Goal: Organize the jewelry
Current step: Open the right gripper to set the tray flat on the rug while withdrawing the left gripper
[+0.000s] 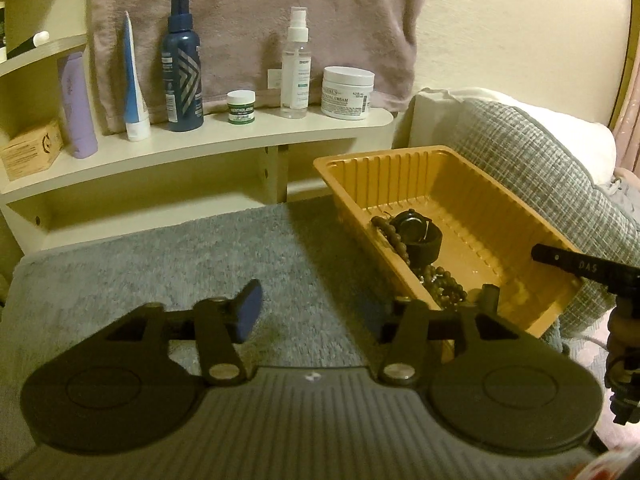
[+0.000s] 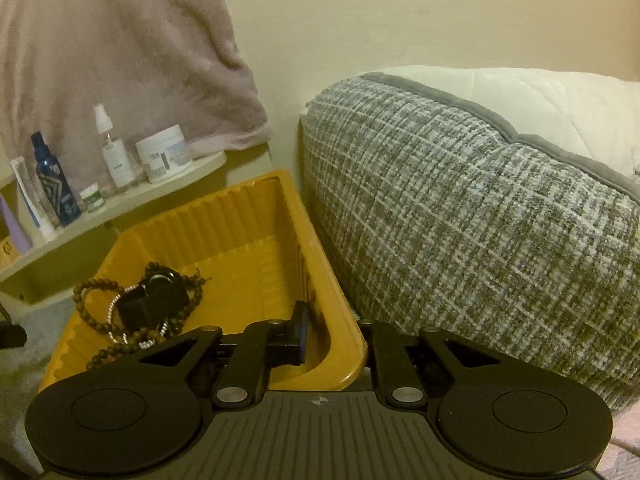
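Note:
A yellow plastic tray [image 1: 500,208] stands on the grey mat [image 1: 168,264], against a cushion. In it lie a black watch [image 1: 418,236] and brown bead bracelets [image 1: 444,284]. The right wrist view shows the tray [image 2: 256,224], the watch [image 2: 154,296], the beads [image 2: 96,320] and a silver chain [image 2: 120,300]. My left gripper [image 1: 360,312] is open and empty, straddling the tray's near left wall. My right gripper [image 2: 340,344] is open and empty, straddling the tray's near right corner, left finger [image 2: 298,336] inside. It also shows in the left wrist view [image 1: 576,266].
A cream shelf [image 1: 224,140] behind the mat holds bottles, tubes and jars, with a pink towel [image 1: 256,24] hanging behind. A grey woven cushion [image 2: 480,216] and a white pillow [image 2: 540,96] press against the tray's right side.

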A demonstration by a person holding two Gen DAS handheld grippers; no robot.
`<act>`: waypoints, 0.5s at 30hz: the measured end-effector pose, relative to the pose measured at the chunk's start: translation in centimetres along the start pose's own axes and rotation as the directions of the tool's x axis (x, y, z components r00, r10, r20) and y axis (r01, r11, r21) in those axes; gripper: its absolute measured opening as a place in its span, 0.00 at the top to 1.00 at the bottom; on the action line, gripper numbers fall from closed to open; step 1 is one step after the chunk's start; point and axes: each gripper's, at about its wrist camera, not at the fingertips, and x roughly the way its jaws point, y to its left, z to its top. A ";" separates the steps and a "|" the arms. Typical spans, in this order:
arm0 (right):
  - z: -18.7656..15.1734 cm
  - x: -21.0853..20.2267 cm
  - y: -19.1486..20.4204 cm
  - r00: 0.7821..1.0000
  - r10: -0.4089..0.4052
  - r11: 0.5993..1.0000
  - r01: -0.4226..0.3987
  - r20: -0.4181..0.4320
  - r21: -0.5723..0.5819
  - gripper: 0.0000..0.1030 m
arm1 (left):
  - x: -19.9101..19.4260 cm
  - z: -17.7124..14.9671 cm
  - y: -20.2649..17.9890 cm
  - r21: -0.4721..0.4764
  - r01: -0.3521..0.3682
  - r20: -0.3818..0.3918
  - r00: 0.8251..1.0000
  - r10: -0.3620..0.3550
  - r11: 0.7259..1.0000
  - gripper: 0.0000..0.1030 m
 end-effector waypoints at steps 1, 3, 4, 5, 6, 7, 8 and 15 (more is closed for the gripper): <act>0.1 -0.2 -0.2 1.000 0.006 1.000 -0.006 0.007 0.012 0.66 | -0.1 -0.1 0.0 0.000 -0.002 0.002 1.000 0.002 1.000 0.44; 0.3 -1.0 -0.6 0.999 0.025 0.999 -0.026 0.041 0.024 0.45 | -0.4 -0.3 0.1 -0.004 -0.012 0.002 1.000 0.012 1.000 0.40; 0.4 -1.4 -0.6 0.998 0.028 0.999 -0.029 0.052 0.020 0.43 | -0.4 -0.3 0.2 -0.006 -0.015 0.001 1.000 0.015 1.000 0.37; 0.6 -1.7 -0.6 0.998 0.029 0.999 -0.029 0.058 0.012 0.43 | -0.6 -0.4 0.3 -0.012 -0.021 0.003 1.000 0.021 1.000 0.34; 0.8 -2.1 -0.6 0.998 0.023 1.000 -0.023 0.062 0.004 0.42 | -0.7 -0.6 0.3 -0.018 -0.026 0.004 1.000 0.027 0.999 0.33; 0.9 -2.3 -0.6 0.998 0.018 1.000 -0.018 0.068 0.001 0.41 | -0.8 -0.7 0.4 -0.023 -0.031 0.004 0.999 0.032 0.999 0.29; 1.1 -2.8 -0.6 0.997 0.013 1.000 -0.013 0.076 -0.002 0.40 | -1.0 -0.8 0.5 -0.031 -0.040 0.005 0.999 0.041 0.999 0.25; 2.8 -5.8 1.4 0.996 0.006 0.999 -0.004 0.091 -0.031 0.19 | -2.2 -1.9 1.0 -0.105 -0.093 -0.017 0.996 0.091 0.990 0.07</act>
